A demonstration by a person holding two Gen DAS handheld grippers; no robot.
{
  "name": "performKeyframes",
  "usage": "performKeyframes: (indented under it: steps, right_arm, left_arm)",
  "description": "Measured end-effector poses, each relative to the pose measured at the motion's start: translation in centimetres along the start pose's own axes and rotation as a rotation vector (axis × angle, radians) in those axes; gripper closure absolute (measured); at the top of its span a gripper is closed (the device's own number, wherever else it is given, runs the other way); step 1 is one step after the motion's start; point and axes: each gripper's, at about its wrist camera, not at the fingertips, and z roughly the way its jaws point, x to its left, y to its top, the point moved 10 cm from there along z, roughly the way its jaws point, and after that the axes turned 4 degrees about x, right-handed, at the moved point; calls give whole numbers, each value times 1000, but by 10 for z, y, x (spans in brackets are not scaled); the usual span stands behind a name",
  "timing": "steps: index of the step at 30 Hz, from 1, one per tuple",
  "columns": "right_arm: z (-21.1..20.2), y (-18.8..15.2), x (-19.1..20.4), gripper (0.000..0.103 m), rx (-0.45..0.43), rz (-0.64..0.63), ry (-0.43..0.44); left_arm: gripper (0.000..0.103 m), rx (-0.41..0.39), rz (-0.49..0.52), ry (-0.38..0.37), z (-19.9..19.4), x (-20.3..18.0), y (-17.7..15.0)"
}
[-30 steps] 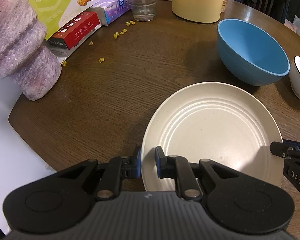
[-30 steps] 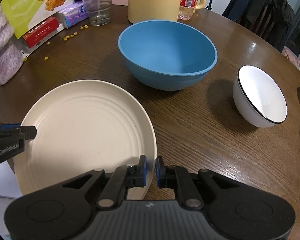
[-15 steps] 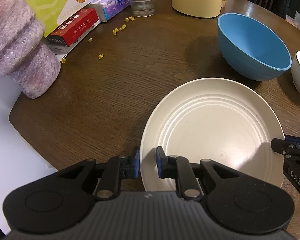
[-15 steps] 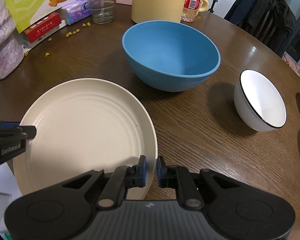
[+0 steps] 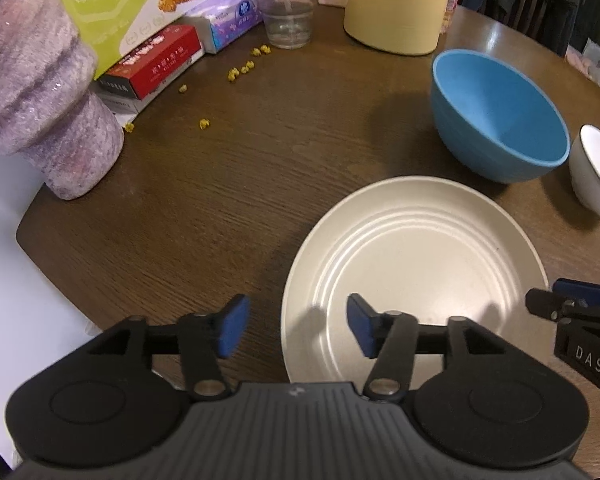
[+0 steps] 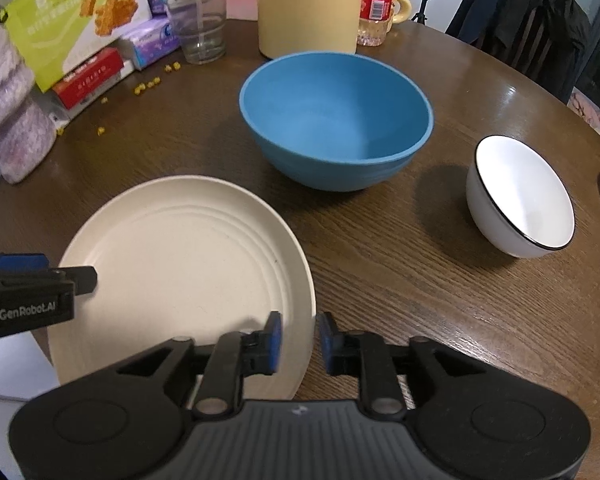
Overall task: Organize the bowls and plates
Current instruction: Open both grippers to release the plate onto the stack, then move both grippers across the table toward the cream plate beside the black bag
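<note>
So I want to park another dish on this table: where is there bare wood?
Bare wood lies left of the cream plate, out to the table edge, and between the blue bowl and white bowl. The back is crowded: boxes, glass, yellow canister, scattered crumbs.

One cream plate (image 6: 180,256), two bowls — blue bowl (image 6: 336,120), white bowl (image 6: 520,196) — one glass (image 6: 198,24), one mug (image 6: 402,8)
</note>
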Motion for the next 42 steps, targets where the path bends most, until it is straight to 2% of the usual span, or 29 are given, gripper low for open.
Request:
performKeyframes:
  steps: [3, 5, 6, 8, 11, 14, 15, 22, 42]
  right_arm:
    - [-8, 0, -5, 53, -15, 12, 11]
    - [-14, -2, -8, 44, -21, 21, 20]
    - [-18, -3, -10, 36, -25, 26, 22]
    - [-24, -6, -13, 23, -35, 34, 25]
    - [-33, -13, -18, 14, -42, 46, 28]
    - [-43, -23, -24, 10, -49, 70, 39]
    - [-46, -27, -26, 1, -51, 81, 44]
    - [-73, -51, -42, 0, -93, 134, 35]
    - [-136, -140, -128, 0, -170, 286, -54]
  left_arm:
    - [29, -29, -4, -8, -10, 1, 3]
    - [19, -51, -6, -8, -18, 3, 5]
    - [16, -62, -8, -7, -22, 4, 5]
    - [2, -81, -17, -3, -29, 6, 6]
    - [0, -108, -21, -5, -38, 5, 5]
    - [0, -128, -17, -9, -48, 1, 2]
    - [0, -135, -16, -8, -52, 0, 1]
    - [0, -177, 8, -29, -77, -22, -8]
    - [0, -259, 168, -110, -130, -128, -55]
